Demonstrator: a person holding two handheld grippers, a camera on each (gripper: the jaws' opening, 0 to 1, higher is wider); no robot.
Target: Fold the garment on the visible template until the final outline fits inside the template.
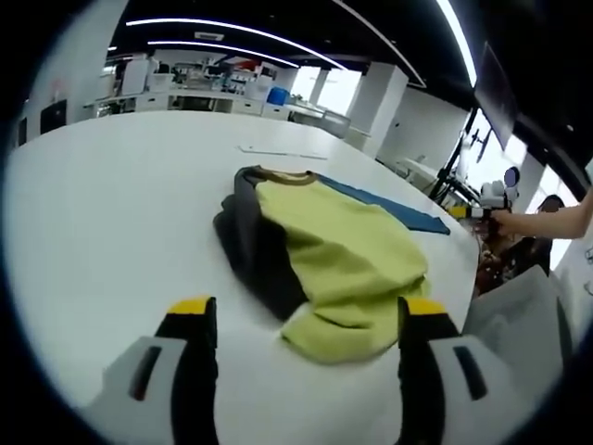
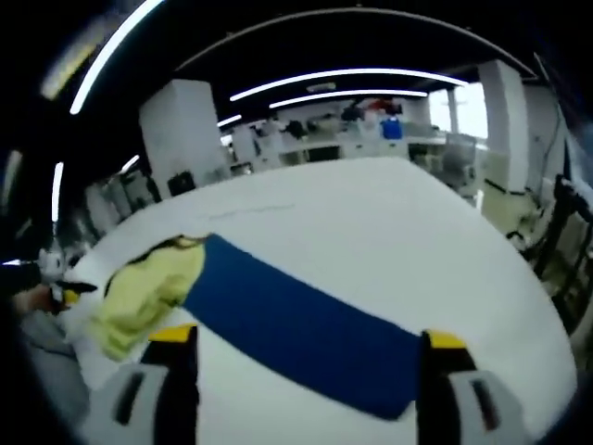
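A yellow-green garment (image 1: 343, 255) with dark grey sides and a brown collar lies bunched on the white table (image 1: 111, 213), partly over a blue template (image 1: 389, 206). My left gripper (image 1: 301, 320) stands open just short of the garment's near edge, nothing between its yellow-tipped fingers (image 1: 193, 306). In the right gripper view the blue template (image 2: 296, 324) stretches across the table (image 2: 389, 232), with the garment (image 2: 153, 283) at its left end. My right gripper (image 2: 306, 343) is open above the template's near part. The right gripper (image 1: 491, 199) shows far right in the left gripper view, held by a person's arm.
A person's arm (image 1: 556, 221) reaches in at the table's right edge. A thin white strip (image 1: 278, 151) lies farther back on the table. Desks and shelves (image 1: 195, 93) stand behind. The left gripper's tip (image 2: 65, 295) appears at the left edge of the right gripper view.
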